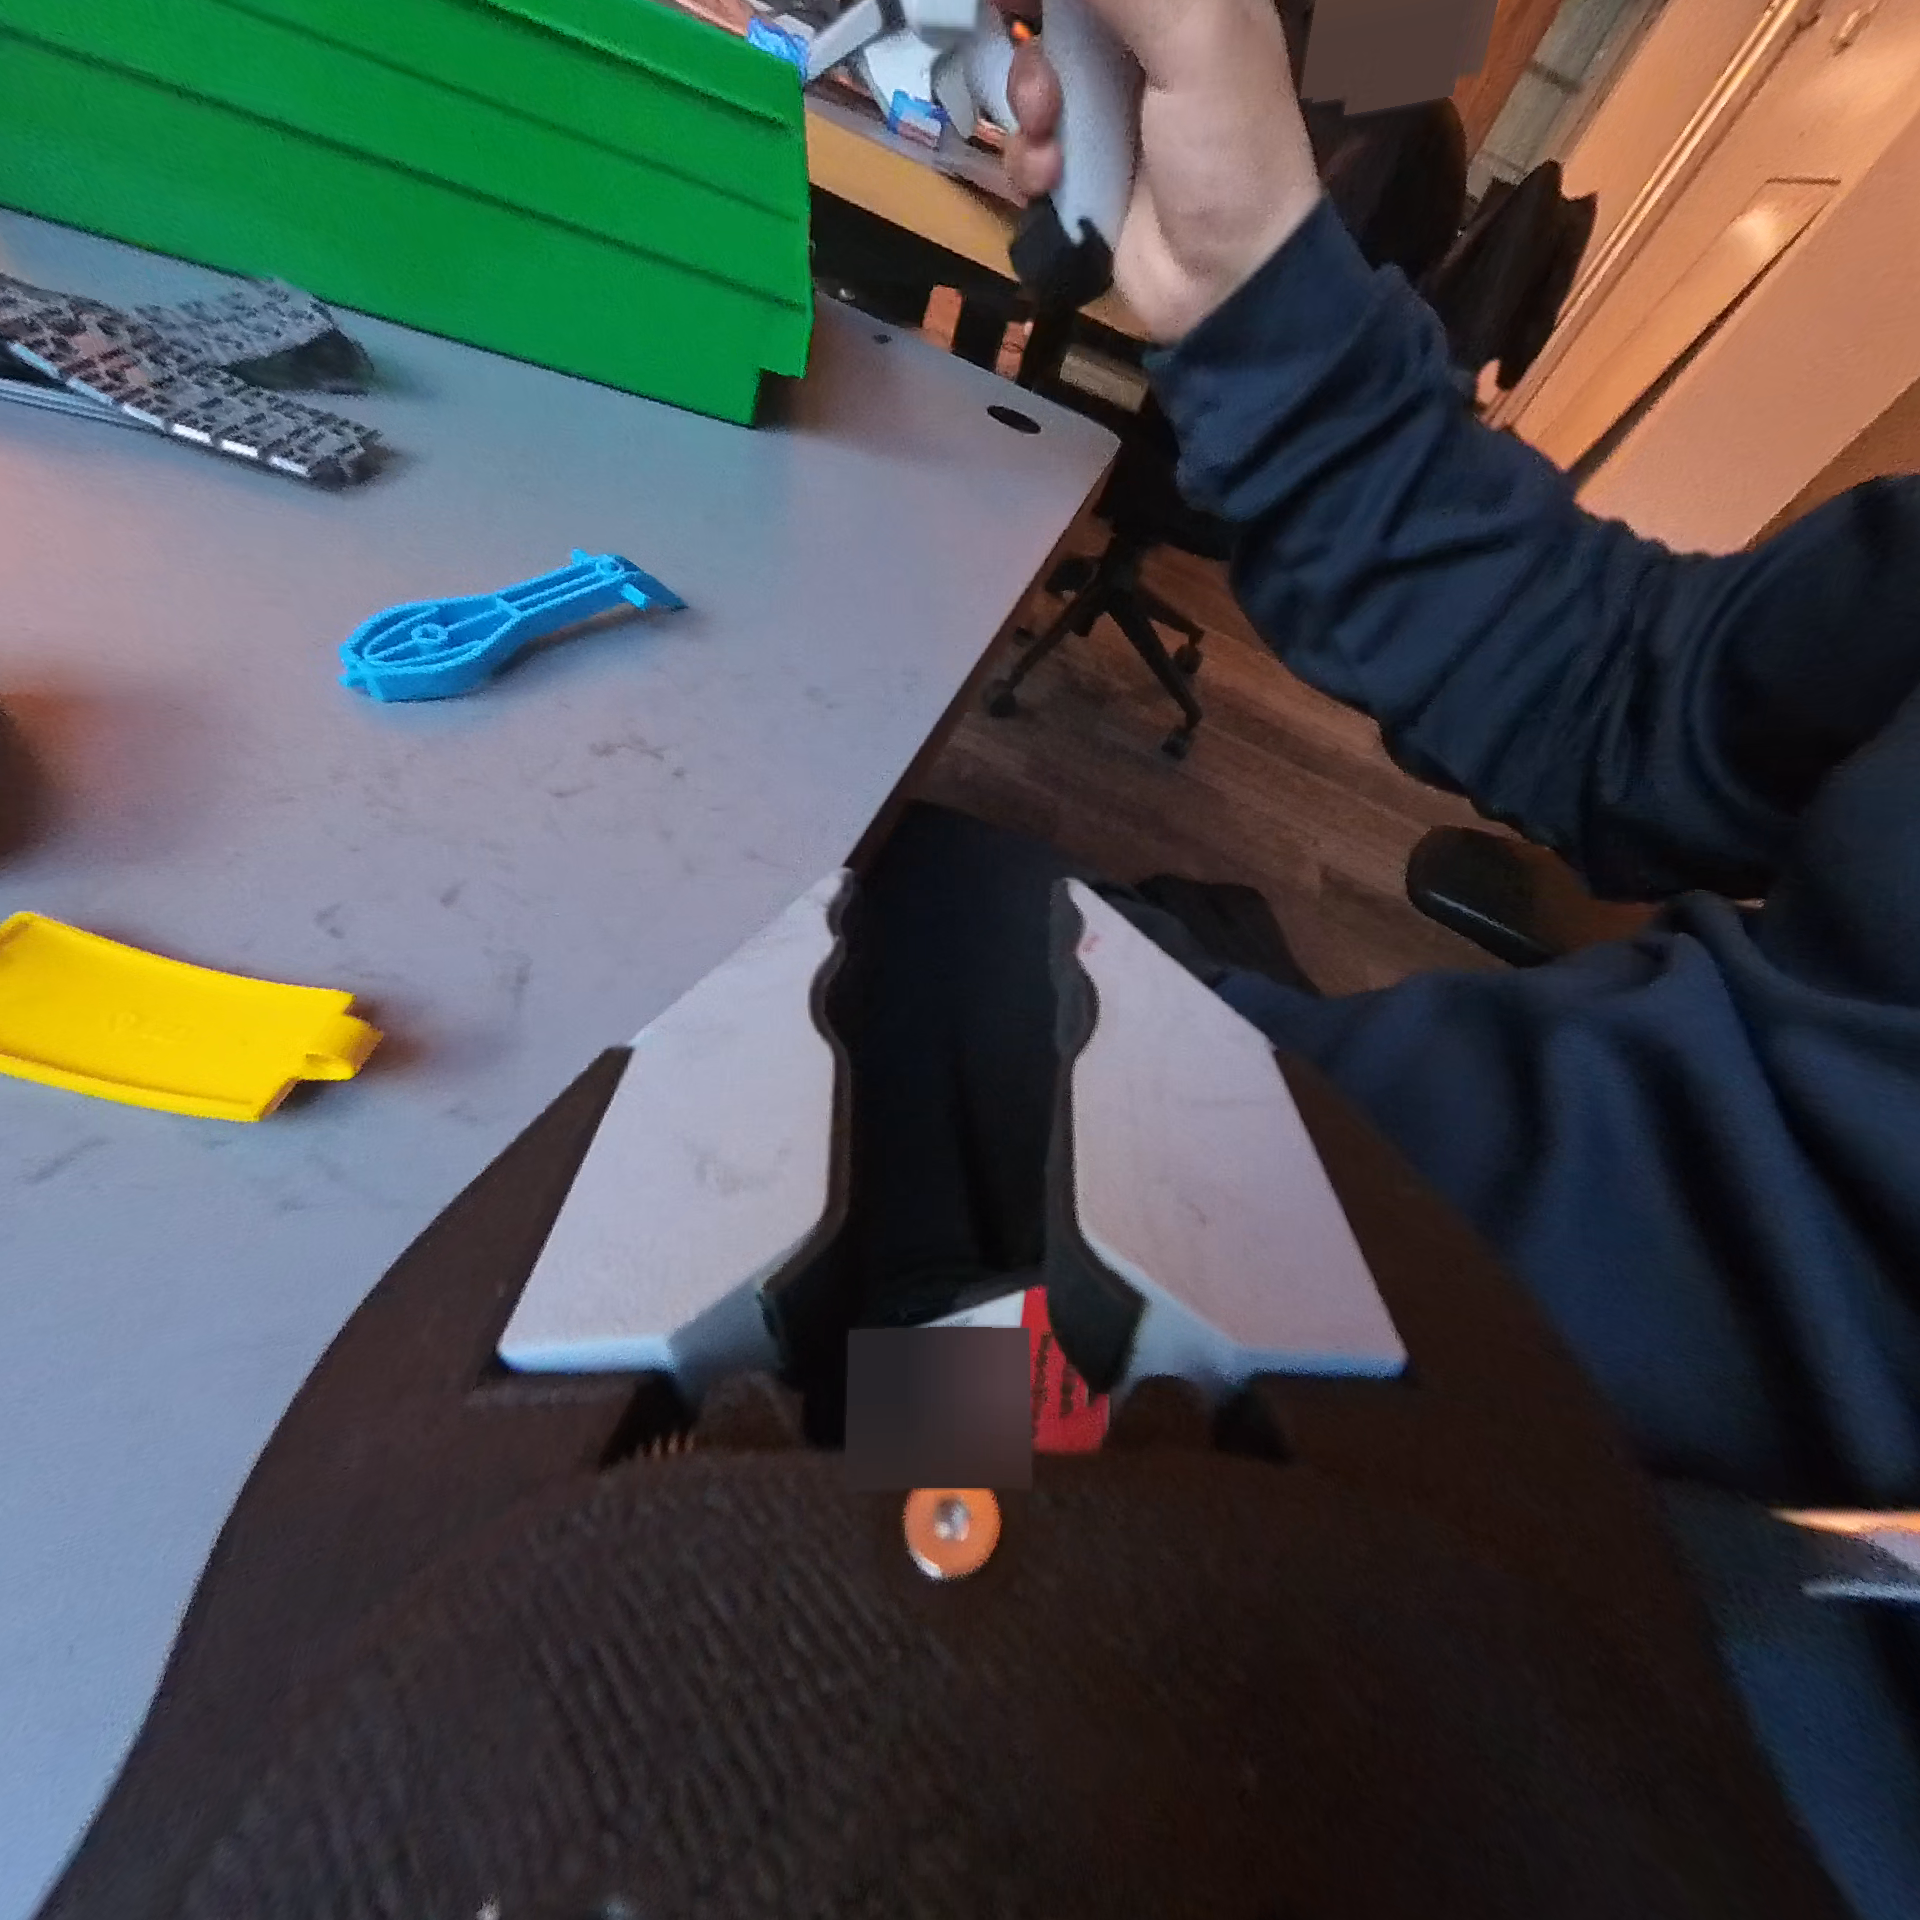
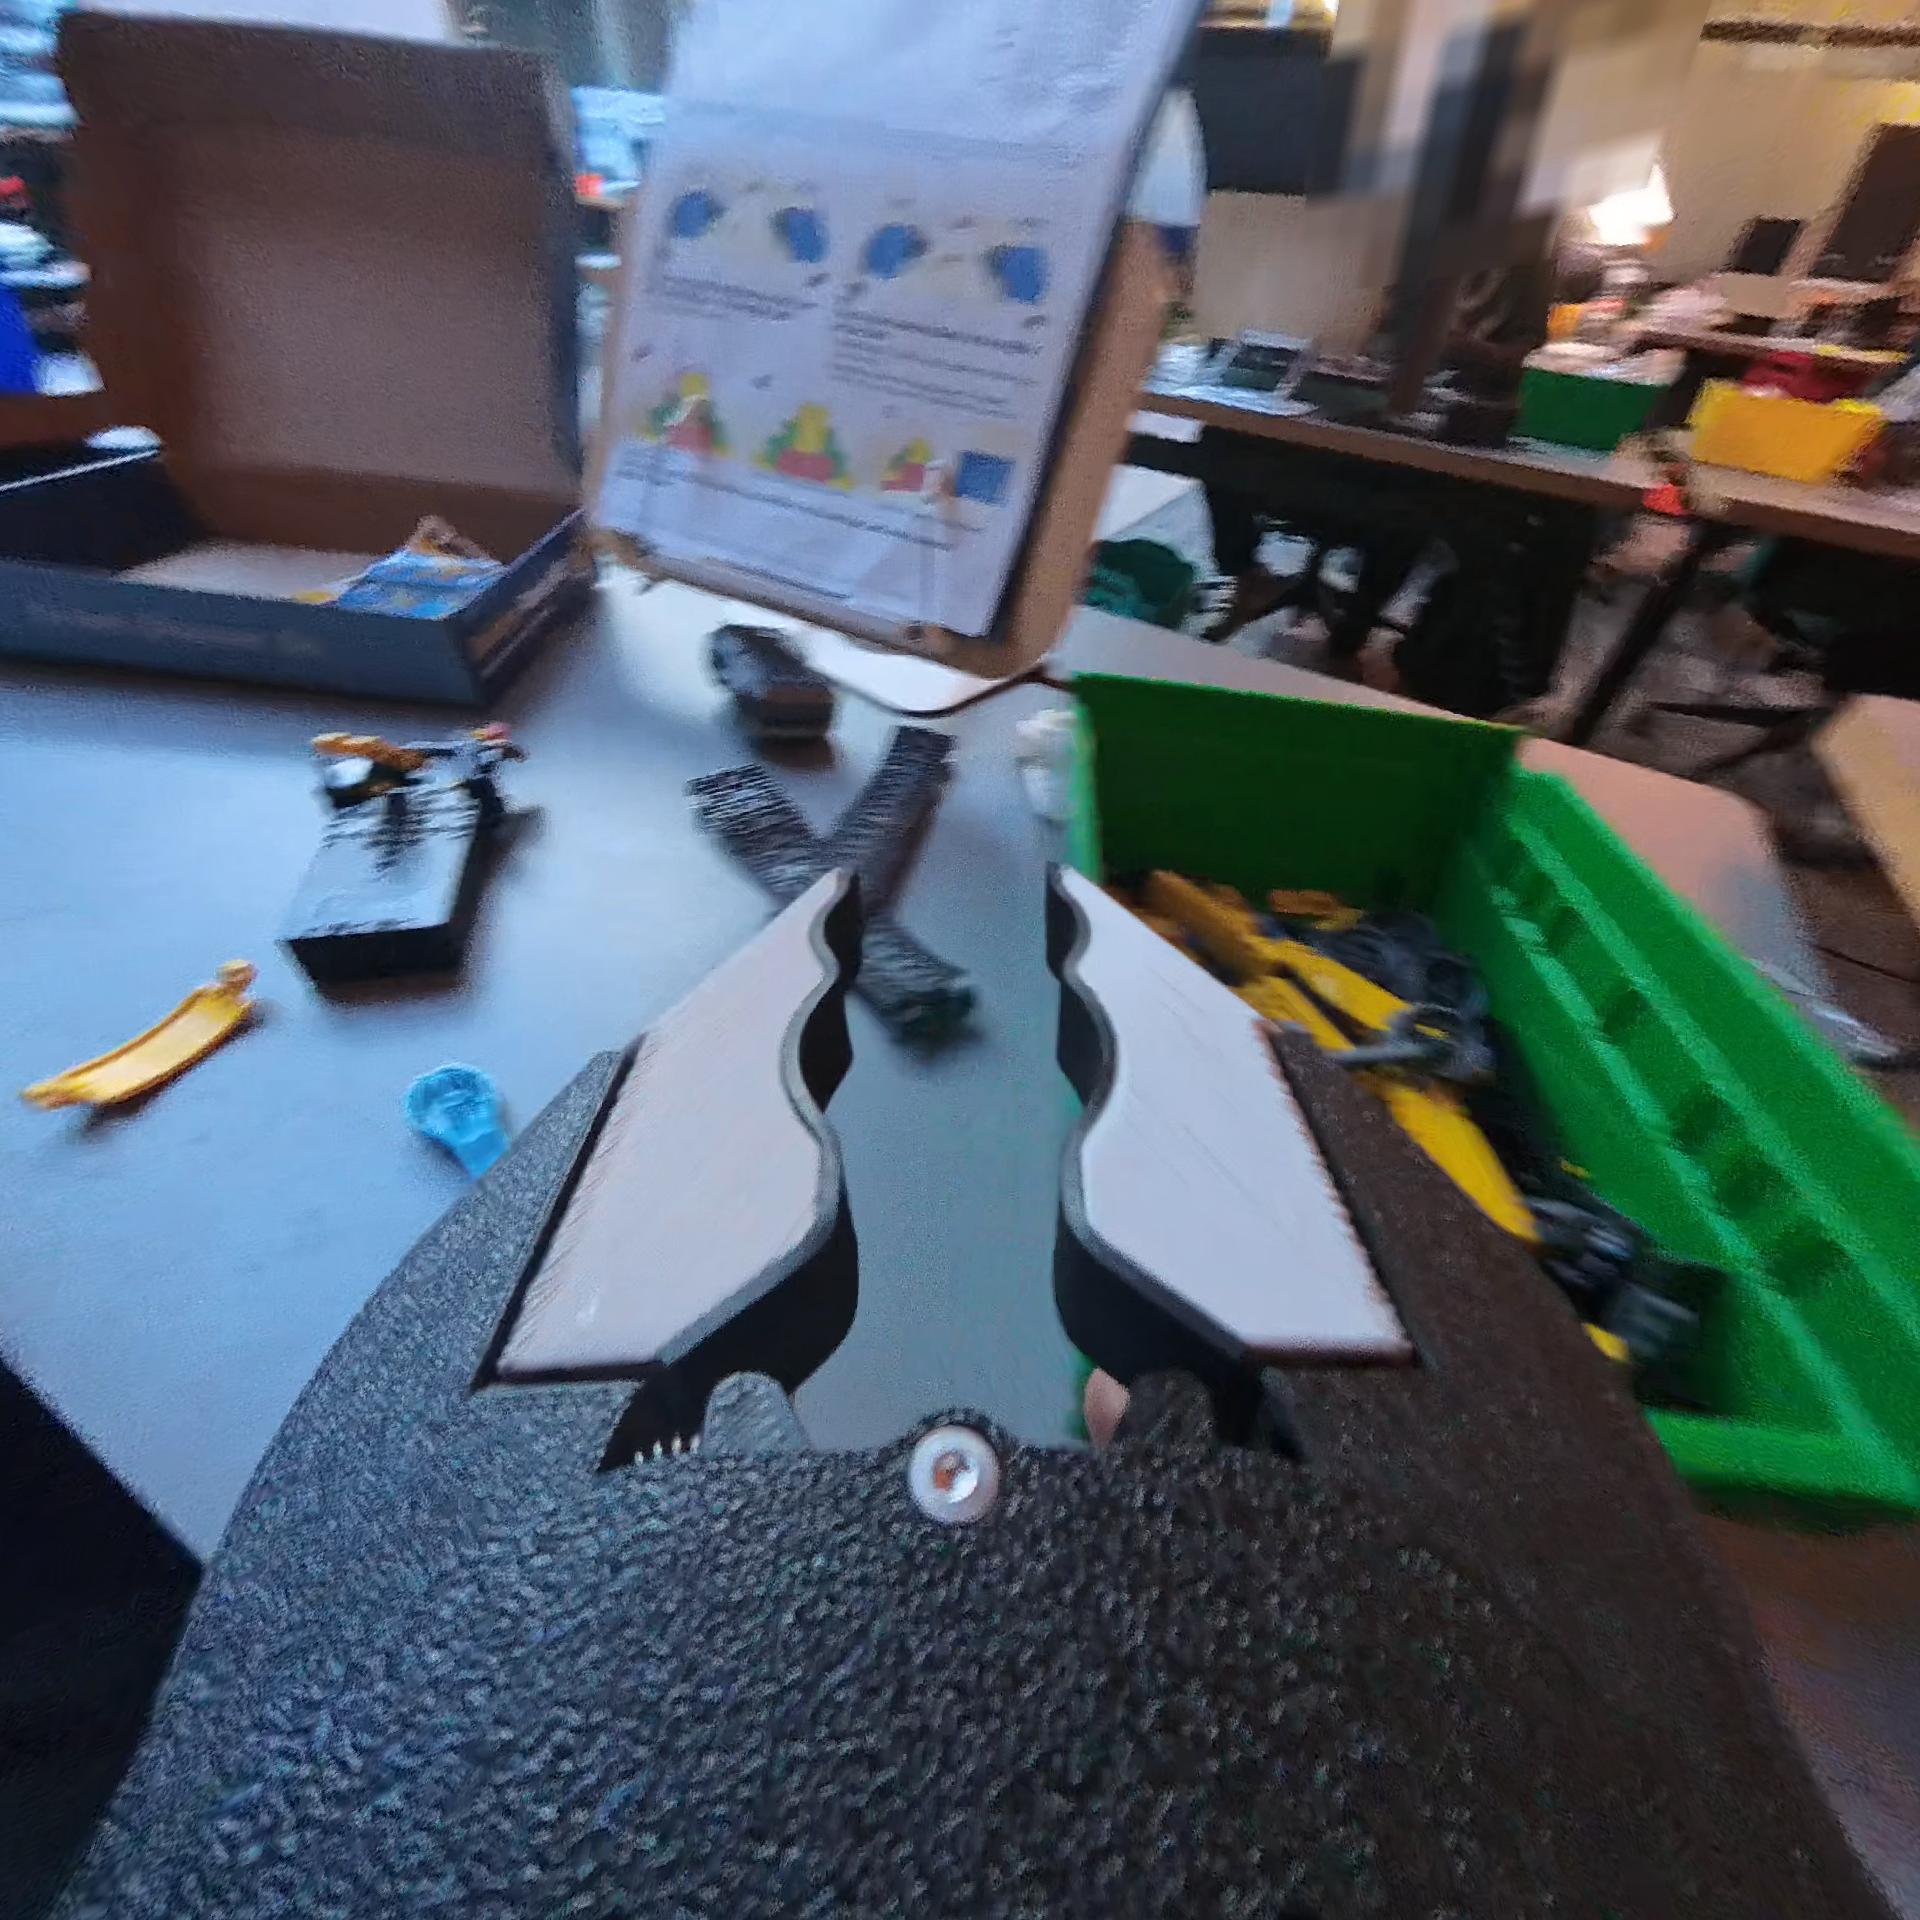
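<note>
- Plainly, the left gripper (image 1: 951, 904) holds nothing: its jaws stand a fair gap apart, and through the gap only dark clothing shows. It hangs just off the table (image 1: 644, 831) edge, pointing toward the person's lap, likely because it is parked out of the way.
- At 10 o'clock from its tips a blue part (image 1: 488, 629) lies flat on the table, well apart from the fingers; a yellow part (image 1: 177, 1023) lies at 9 o'clock, also flat and untouched.
- At 11 o'clock sits a green bin (image 1: 468, 177), with dark patterned strips (image 1: 197, 384) beside it.
- At 12 o'clock a hand (image 1: 1174, 145) grips a grey handle, raised above the table; the sleeve (image 1: 1455, 540) runs back toward 3 o'clock.
- Likewise the right gripper (image 2: 951, 904) is empty, jaws parted to a middling gap, held above the table (image 2: 208, 1247) beside the bin.
- The bin (image 2: 1714, 1039) lies at 3 o'clock, just beside the right finger, holding a heap of yellow and black pieces (image 2: 1382, 1018), seemingly a store of loose parts.
- Crossed strips (image 2: 821, 831) lie at 12 o'clock; the blue part (image 2: 457, 1117) at 8 o'clock, the yellow one (image 2: 145, 1049) at 9.
- A black block (image 2: 384, 894) rests at 10 o'clock, an open box (image 2: 301, 416) at 11.
- A picture sheet (image 2: 862, 343) stands propped at 12 o'clock, presumably for reference.
</note>
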A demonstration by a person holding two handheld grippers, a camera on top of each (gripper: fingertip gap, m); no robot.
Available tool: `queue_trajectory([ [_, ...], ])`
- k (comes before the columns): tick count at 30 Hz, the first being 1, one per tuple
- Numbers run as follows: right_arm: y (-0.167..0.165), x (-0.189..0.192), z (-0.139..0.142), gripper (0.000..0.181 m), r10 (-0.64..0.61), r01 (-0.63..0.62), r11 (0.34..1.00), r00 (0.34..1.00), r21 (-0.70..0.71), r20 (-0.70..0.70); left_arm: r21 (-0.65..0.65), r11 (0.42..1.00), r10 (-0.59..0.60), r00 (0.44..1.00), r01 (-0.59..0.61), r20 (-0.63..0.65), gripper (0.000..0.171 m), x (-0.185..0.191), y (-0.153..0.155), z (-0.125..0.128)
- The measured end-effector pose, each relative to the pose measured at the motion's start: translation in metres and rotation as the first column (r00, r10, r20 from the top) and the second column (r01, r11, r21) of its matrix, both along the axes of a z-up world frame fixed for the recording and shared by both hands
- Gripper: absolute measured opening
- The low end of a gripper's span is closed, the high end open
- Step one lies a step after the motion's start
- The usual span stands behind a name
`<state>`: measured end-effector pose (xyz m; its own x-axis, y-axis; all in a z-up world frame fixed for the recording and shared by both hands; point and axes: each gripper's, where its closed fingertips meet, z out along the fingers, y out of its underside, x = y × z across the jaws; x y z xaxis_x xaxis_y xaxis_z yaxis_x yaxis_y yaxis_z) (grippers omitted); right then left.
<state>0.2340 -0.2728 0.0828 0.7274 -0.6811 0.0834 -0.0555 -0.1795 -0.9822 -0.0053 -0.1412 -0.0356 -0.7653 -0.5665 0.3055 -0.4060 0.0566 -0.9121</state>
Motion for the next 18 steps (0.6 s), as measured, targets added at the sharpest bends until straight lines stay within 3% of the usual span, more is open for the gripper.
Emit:
queue_trajectory([
  [4,0.081,-0.029,-0.037,0.052,0.252,-0.254,0.967,0.963,-0.005,-0.098,-0.05,0.998,0.02,0.999,-0.022,-0.041,0.044,0.005,0.011,0.002],
  [9,0.141,-0.039,-0.072,0.049,0.434,-0.441,0.895,0.895,-0.069,-0.101,-0.064,0.992,0.114,0.992,-0.11,0.058,0.055,0.004,0.046,0.032],
  [13,0.171,-0.041,-0.075,0.047,0.535,-0.538,0.842,0.842,-0.039,-0.076,0.088,0.975,0.186,0.964,-0.205,0.19,0.056,0.026,0.106,0.059],
  [16,0.194,-0.047,-0.072,0.051,0.603,-0.607,0.794,0.793,-0.035,-0.09,0.262,0.916,0.245,0.942,-0.303,0.23,0.067,0.07,0.169,0.055],
  [18,0.206,-0.054,-0.072,0.051,0.643,-0.648,0.76,0.762,-0.06,-0.081,0.349,0.902,0.19,0.96,-0.254,0.206,0.076,0.095,0.194,0.046],
])
